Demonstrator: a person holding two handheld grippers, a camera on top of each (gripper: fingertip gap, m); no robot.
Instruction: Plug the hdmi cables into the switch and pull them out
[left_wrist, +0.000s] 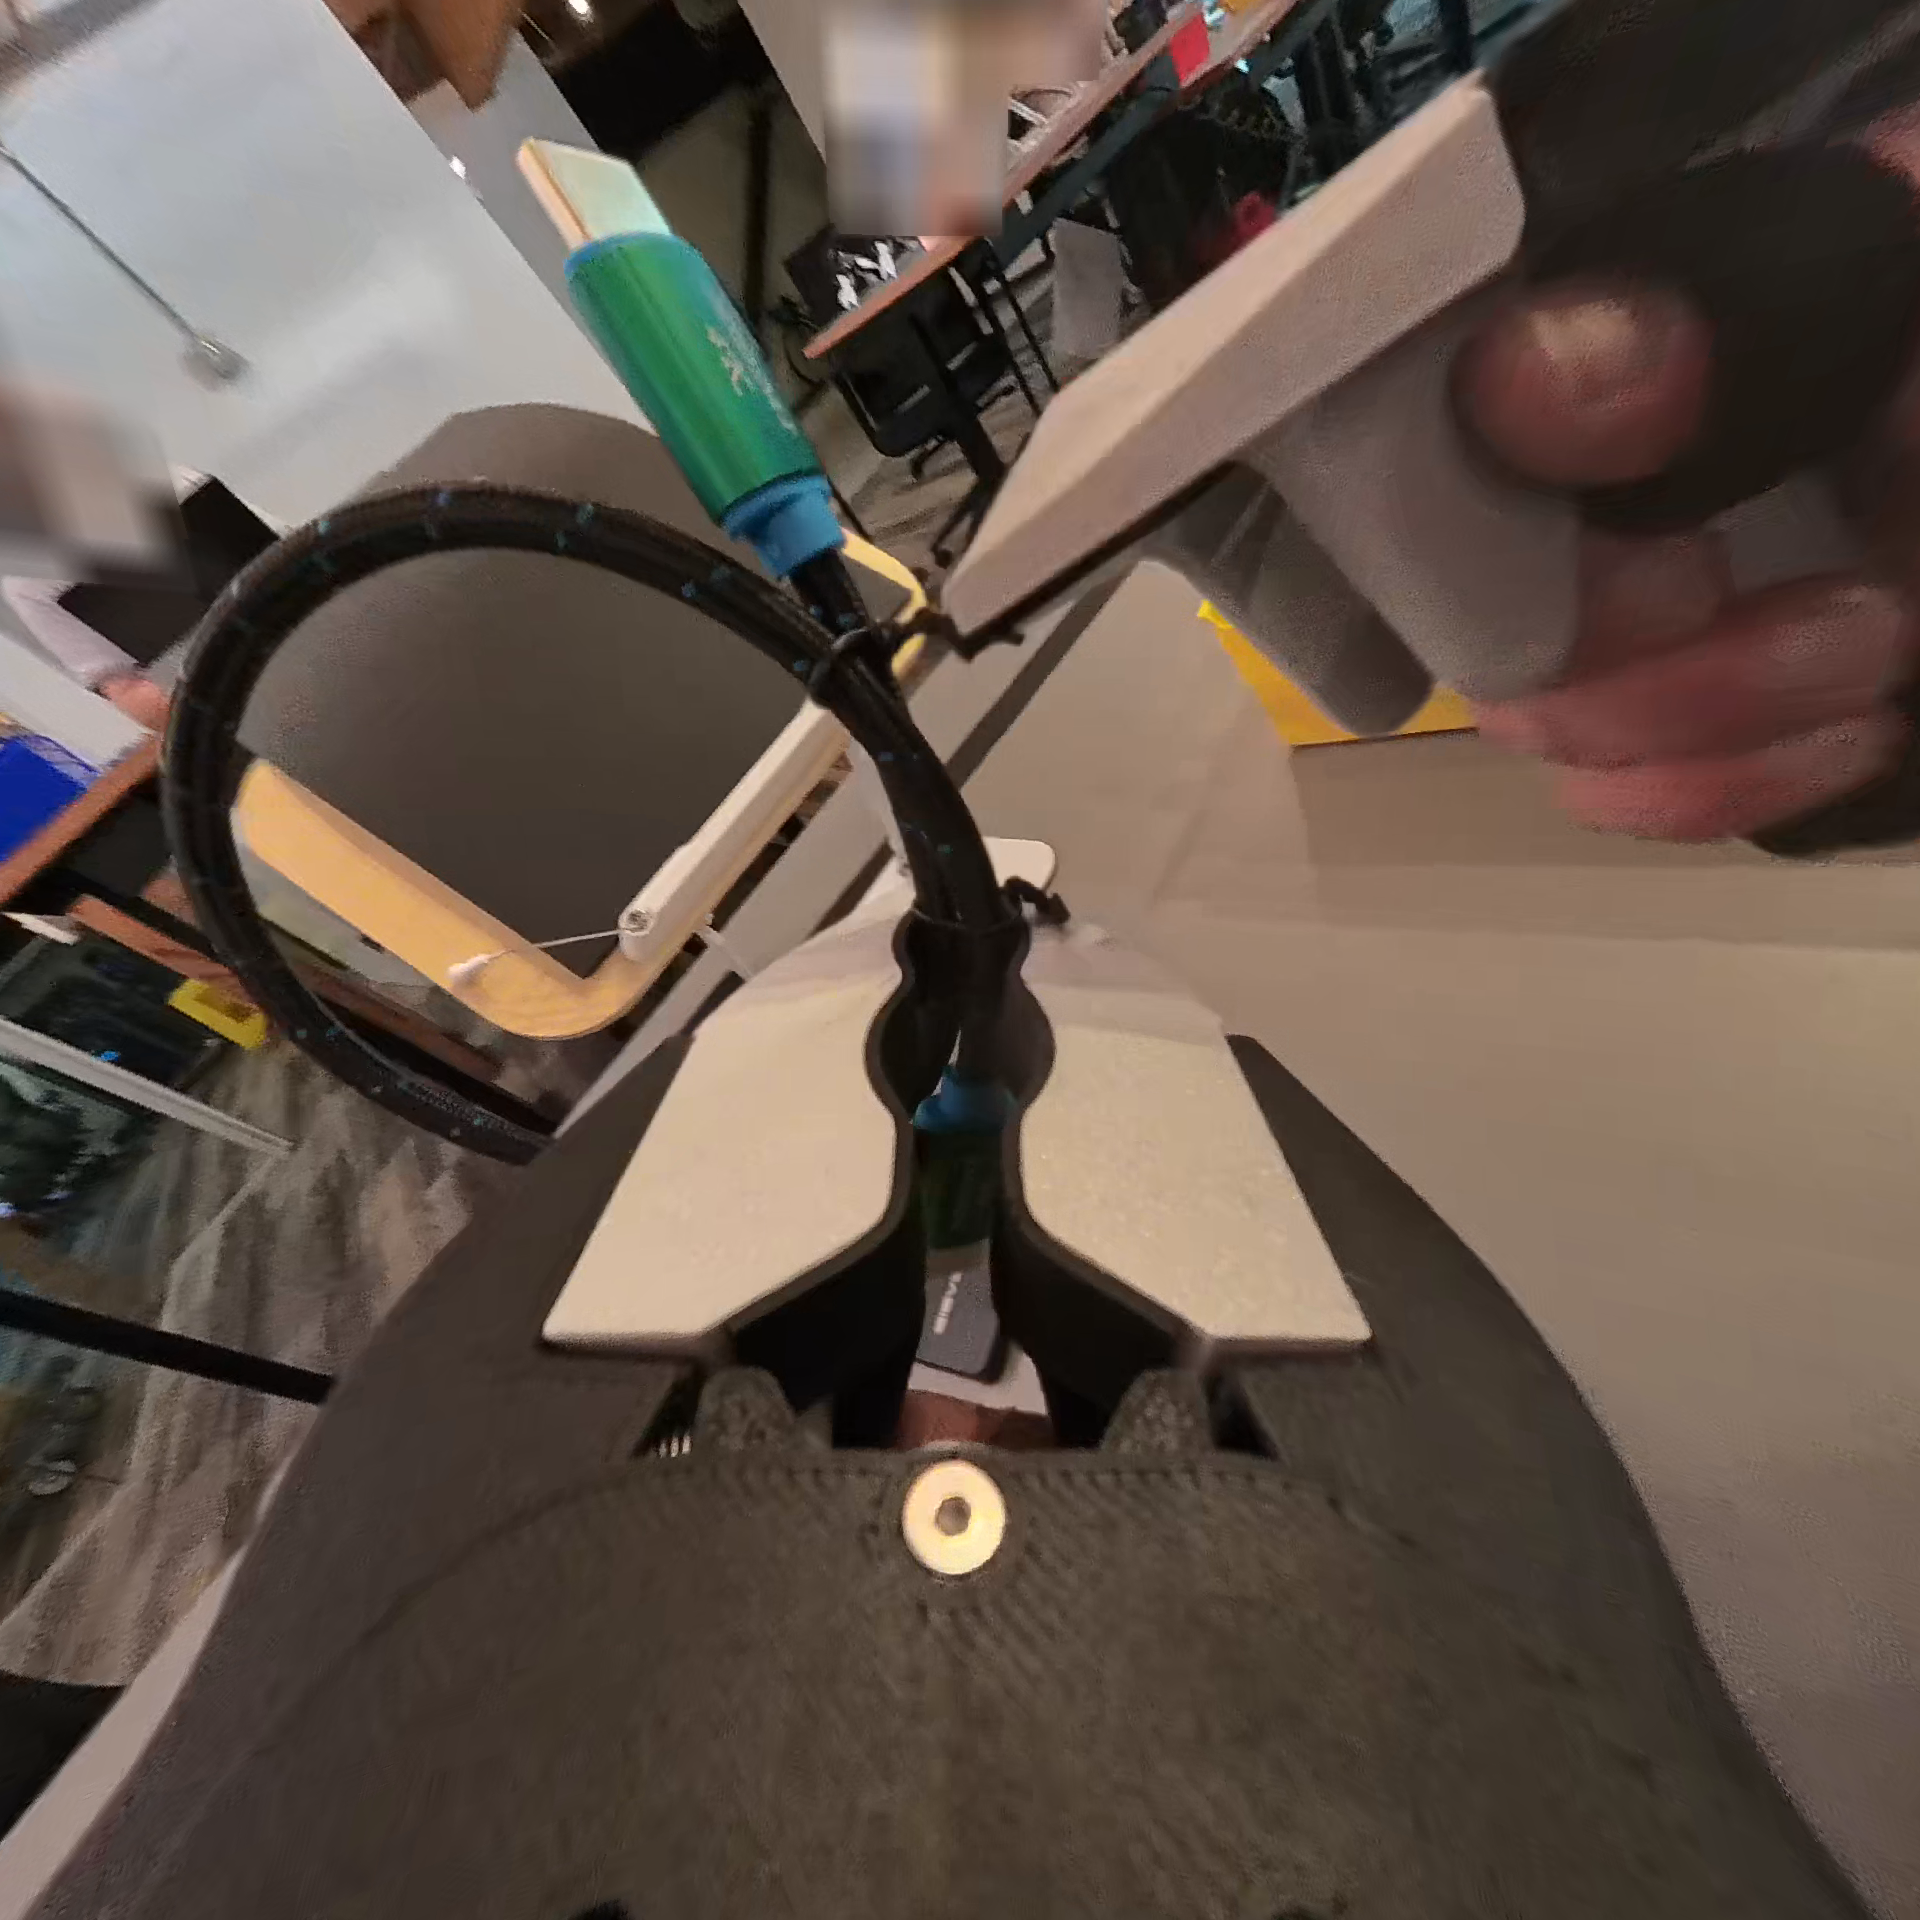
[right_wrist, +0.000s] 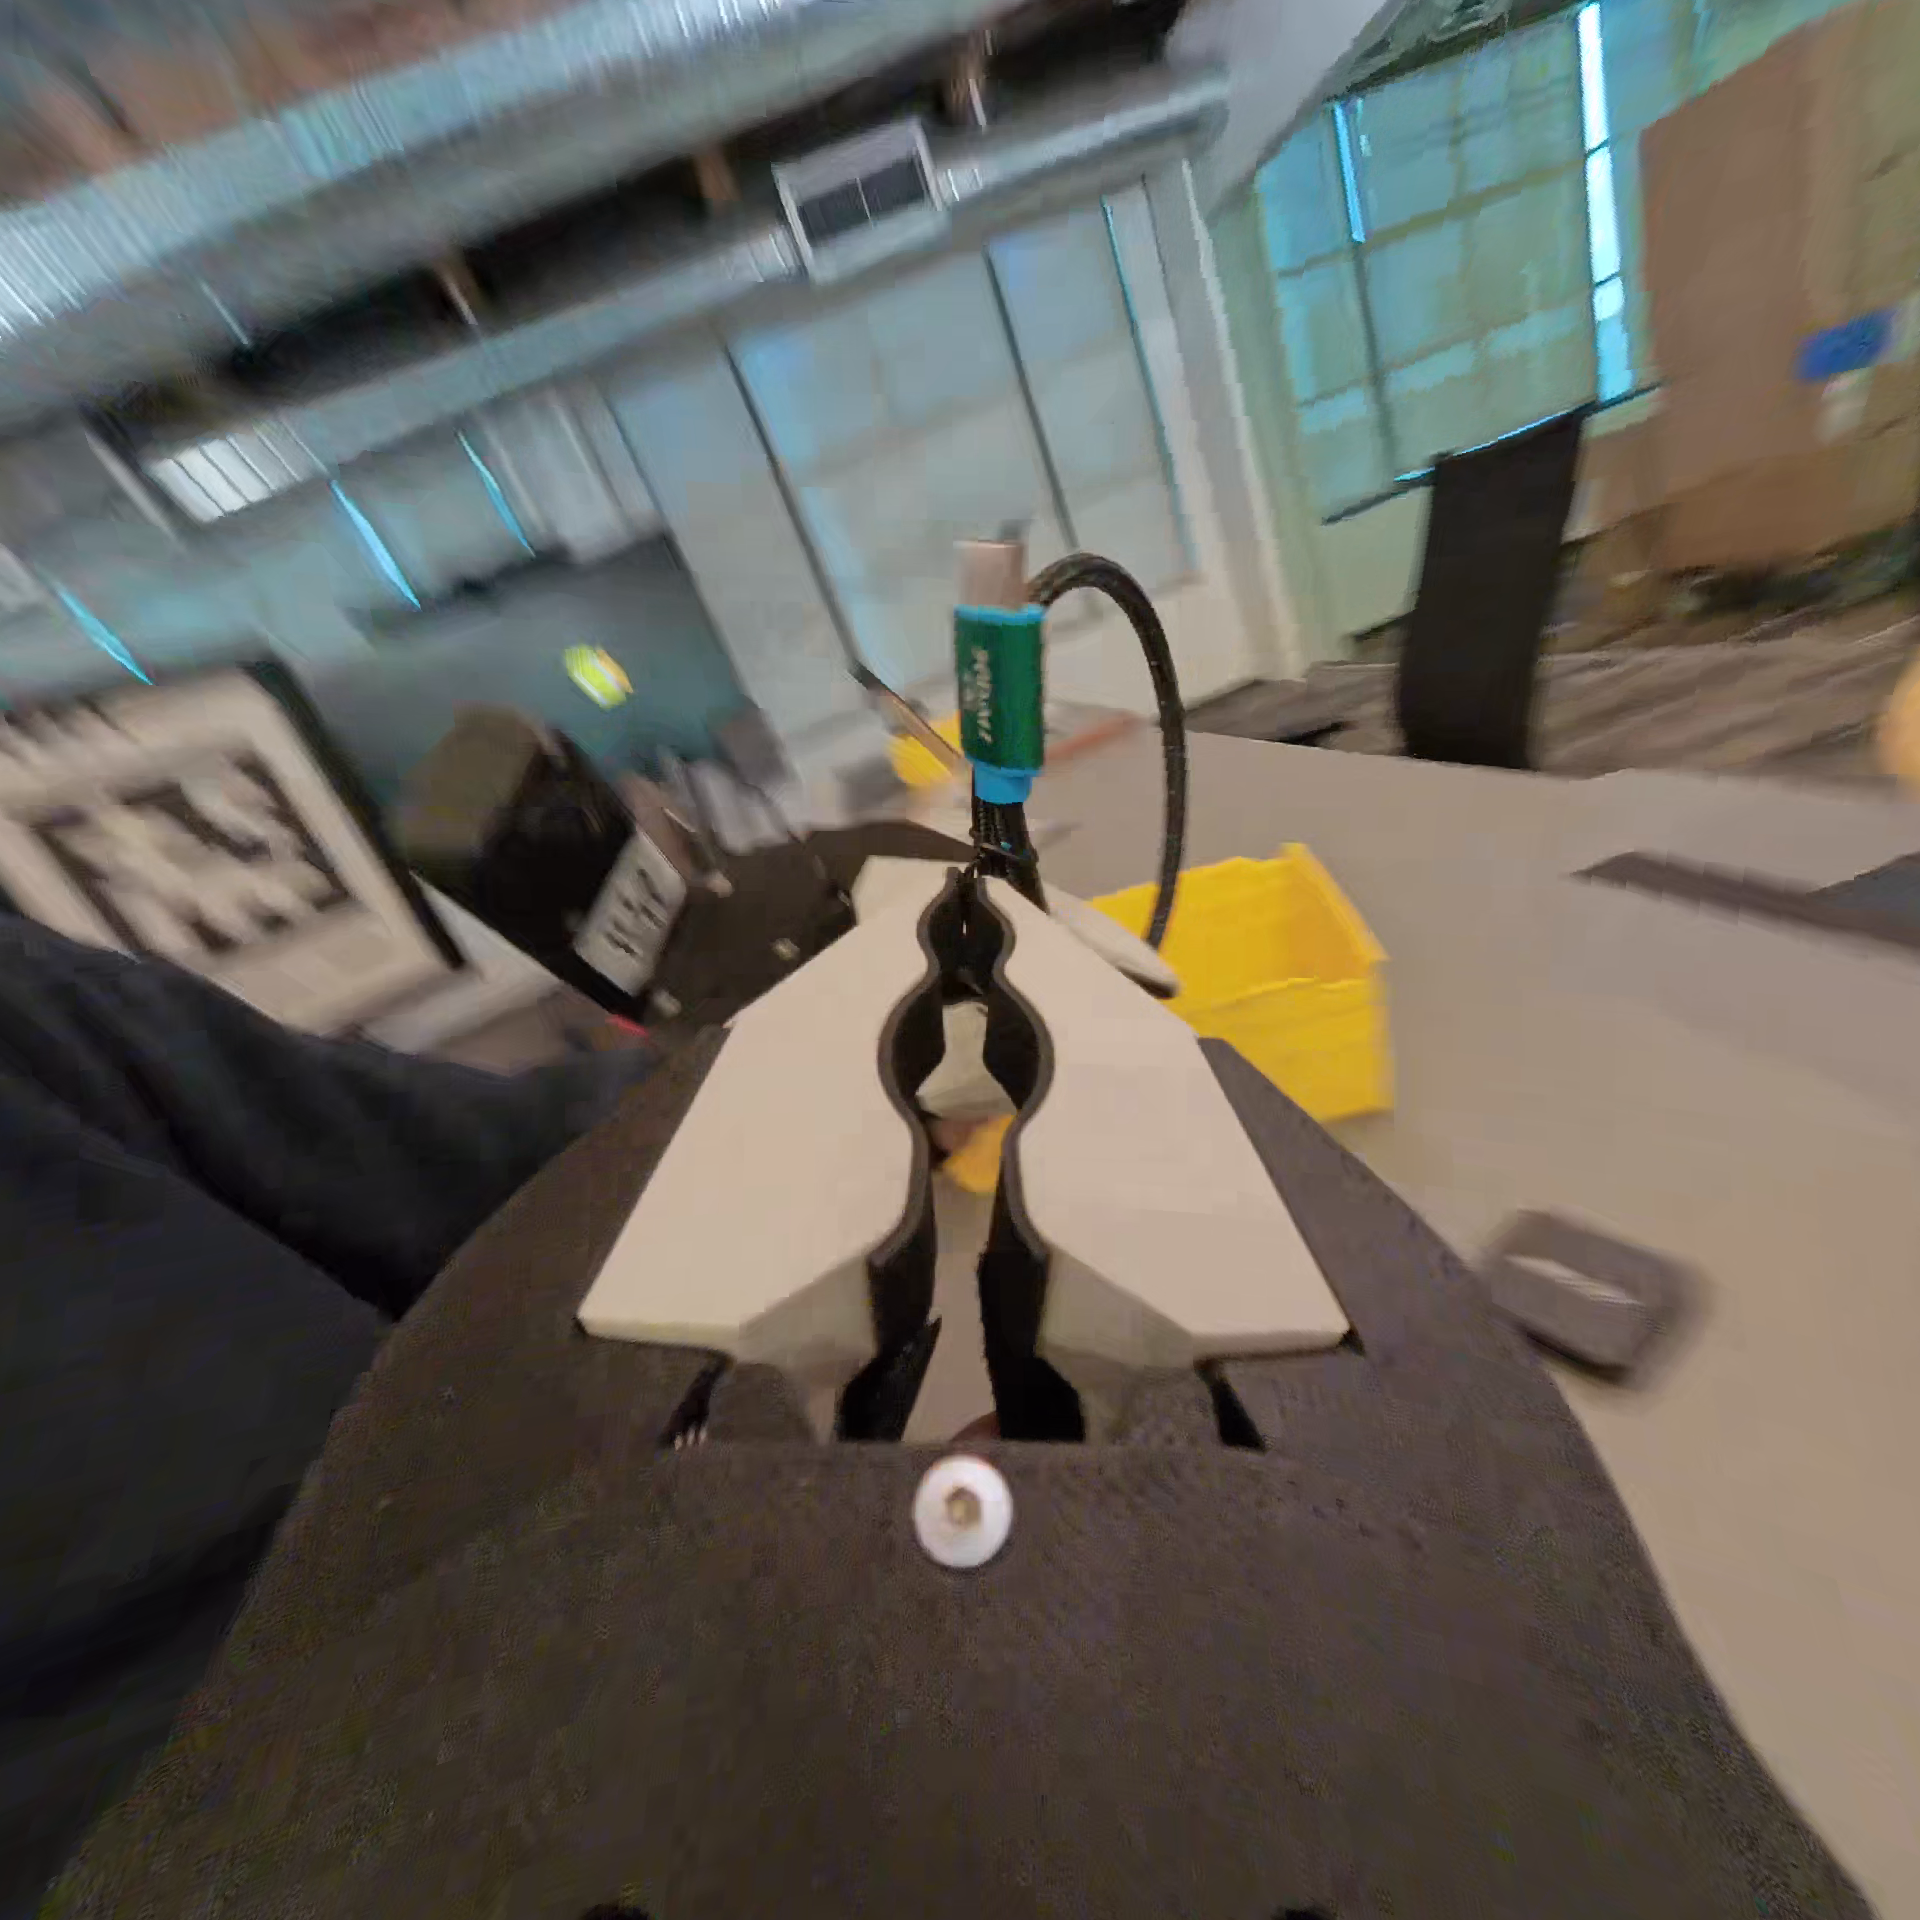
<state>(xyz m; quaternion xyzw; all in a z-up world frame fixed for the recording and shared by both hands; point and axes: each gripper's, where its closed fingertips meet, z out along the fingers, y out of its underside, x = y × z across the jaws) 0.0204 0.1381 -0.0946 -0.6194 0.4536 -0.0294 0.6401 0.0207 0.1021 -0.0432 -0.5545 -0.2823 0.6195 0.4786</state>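
Left gripper (left_wrist: 956, 997) jaws clenched on the black braided cable (left_wrist: 208, 790) just behind 1 green plug (left_wrist: 956, 1174); the cable loops up so its other green plug (left_wrist: 696, 364) stands free. Right gripper (right_wrist: 971, 914) pinches the same cable below that plug (right_wrist: 997, 686) — probably to steady it for insertion. Small grey box (right_wrist: 1584, 1288), possibly the switch, lies near right on the table (right_wrist: 1558, 997); yellow bin (right_wrist: 1288, 966) beyond.

cable (left_wrist: 208, 665): black braided cloth sheath, looping ahead of the tool
plug (left_wrist: 691, 374): glossy green metal
tabletop (left_wrist: 1558, 1091): smooth matt grey
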